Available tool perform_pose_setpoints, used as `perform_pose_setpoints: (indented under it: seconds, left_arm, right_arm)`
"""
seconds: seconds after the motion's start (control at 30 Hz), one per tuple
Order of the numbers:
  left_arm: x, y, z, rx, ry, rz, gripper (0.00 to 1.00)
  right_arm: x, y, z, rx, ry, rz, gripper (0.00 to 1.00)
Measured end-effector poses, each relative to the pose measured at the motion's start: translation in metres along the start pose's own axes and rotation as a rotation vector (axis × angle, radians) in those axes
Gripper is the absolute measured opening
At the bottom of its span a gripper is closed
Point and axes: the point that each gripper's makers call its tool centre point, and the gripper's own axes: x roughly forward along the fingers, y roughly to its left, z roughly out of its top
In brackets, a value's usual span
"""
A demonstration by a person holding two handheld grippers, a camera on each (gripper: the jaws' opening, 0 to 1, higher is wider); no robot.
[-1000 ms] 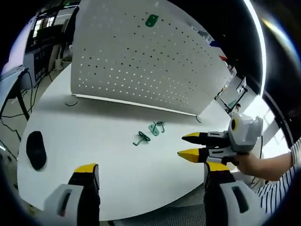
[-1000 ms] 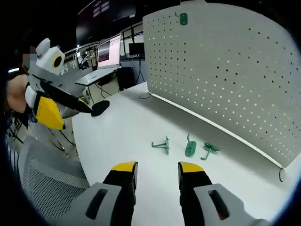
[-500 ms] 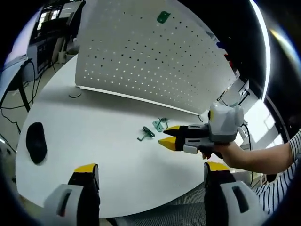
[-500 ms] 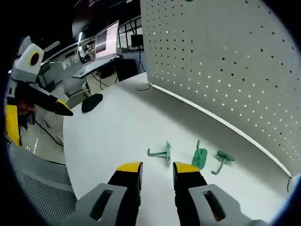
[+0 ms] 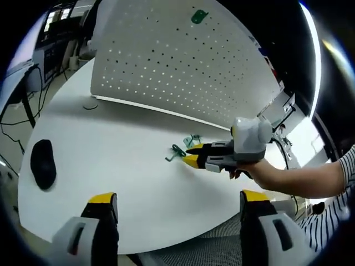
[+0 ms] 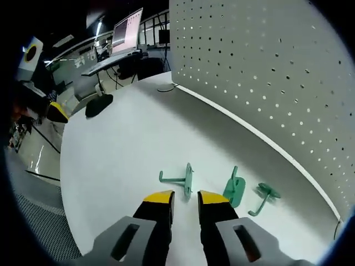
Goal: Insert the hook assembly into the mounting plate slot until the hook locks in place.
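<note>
Three green hook parts lie on the white table point(image 5: 111, 144) in front of an upright white pegboard point(image 5: 166, 61). In the right gripper view they are a hook with a flat plate point(image 6: 177, 177), an upright plate piece point(image 6: 236, 187) and a third hook point(image 6: 263, 195). Another green hook point(image 5: 198, 16) hangs high on the board. My right gripper point(image 6: 186, 198) is open with a narrow gap, its tips just short of the nearest hook and holding nothing. It reaches in from the right as the right gripper point(image 5: 193, 154), beside a hook point(image 5: 177, 151). My left gripper point(image 5: 177, 198) is wide open over the near edge.
A black mouse point(image 5: 43, 163) lies near the table's left edge, also visible as the mouse point(image 6: 99, 104). A cable loop point(image 5: 89, 105) rests at the pegboard's foot. Desks with a laptop point(image 6: 127, 39) stand beyond the table. A person's hand and striped sleeve point(image 5: 333, 194) hold the right gripper.
My right gripper has moved forward over the table up to the hooks, and its jaws have narrowed. The left gripper stays wide open near the table edge.
</note>
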Motion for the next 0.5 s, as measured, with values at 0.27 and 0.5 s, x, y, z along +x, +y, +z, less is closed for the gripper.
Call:
perform_pose_setpoints:
  seconds: [0.27,0.5]
  left_arm:
    - [0.0017,0.0018,-0.0026,-0.01,0.011,-0.004,0.93]
    - [0.0003,0.0038,-0.0023,-0.012,0.013,0.001,0.92]
  right_arm:
    - [0.0055,-0.0055,0.0032,0.014,-0.005,-0.008,0.04]
    - [0.0074,-0.0064,0.0015,0.016,0.005,-0.01,0.02]
